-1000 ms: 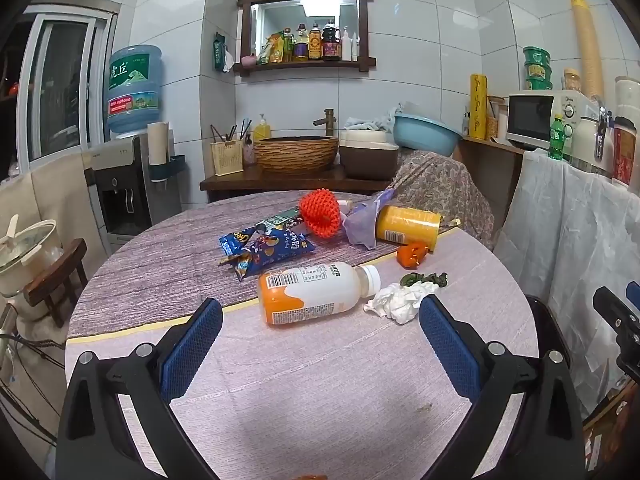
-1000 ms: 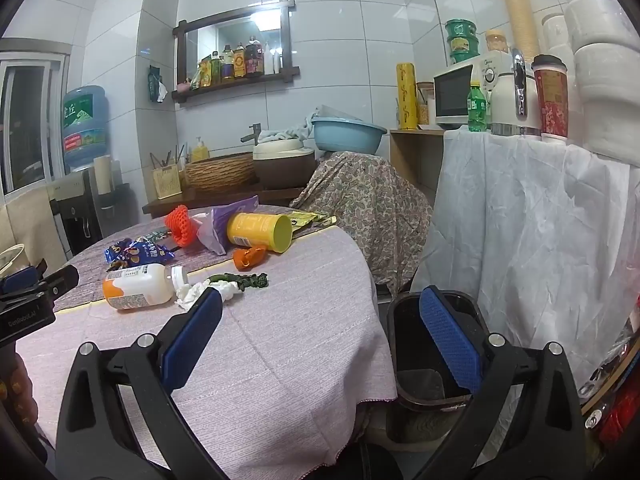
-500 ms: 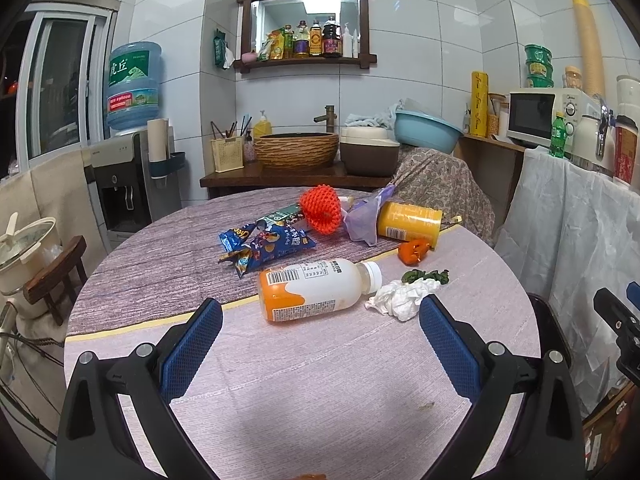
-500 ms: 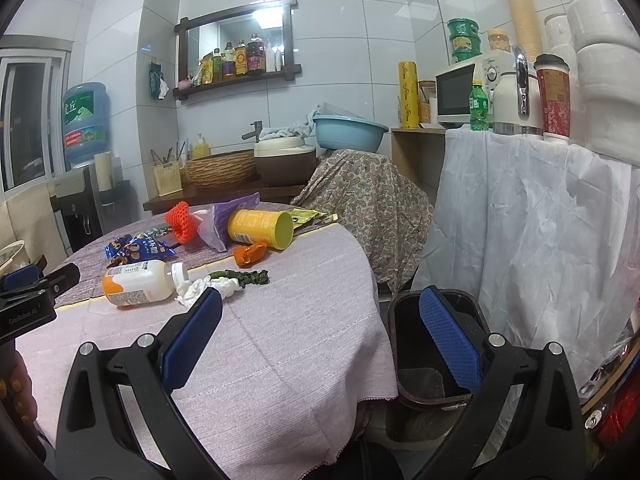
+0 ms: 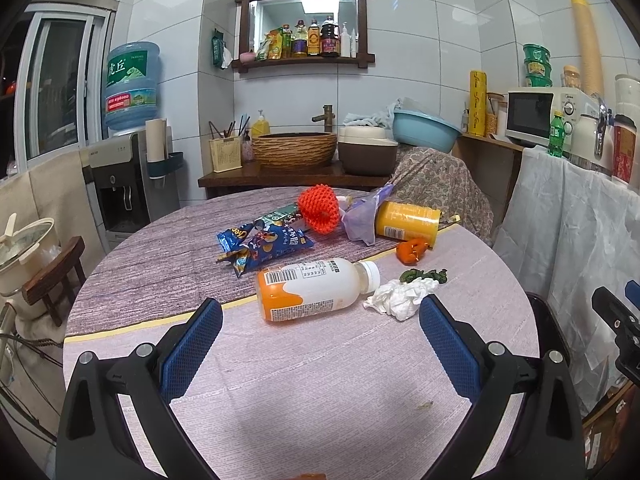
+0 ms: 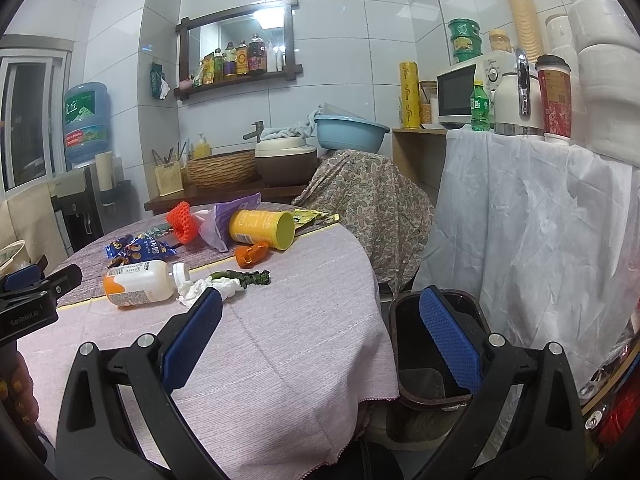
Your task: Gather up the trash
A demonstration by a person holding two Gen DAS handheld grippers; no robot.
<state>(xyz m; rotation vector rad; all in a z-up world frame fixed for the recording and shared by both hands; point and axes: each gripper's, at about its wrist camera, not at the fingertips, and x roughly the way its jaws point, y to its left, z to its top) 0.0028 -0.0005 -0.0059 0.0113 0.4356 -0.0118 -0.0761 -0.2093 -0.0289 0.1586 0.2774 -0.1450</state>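
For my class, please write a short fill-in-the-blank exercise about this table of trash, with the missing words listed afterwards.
1. The white and orange bottle lies on its ____ on the table.
2. The crumpled tissue sits right beside the bottle's ____.
3. The jaws of the left gripper are ____ and hold nothing.
4. The dark bin stands on the ____ beside the table.

Missing words: side; cap; open; floor
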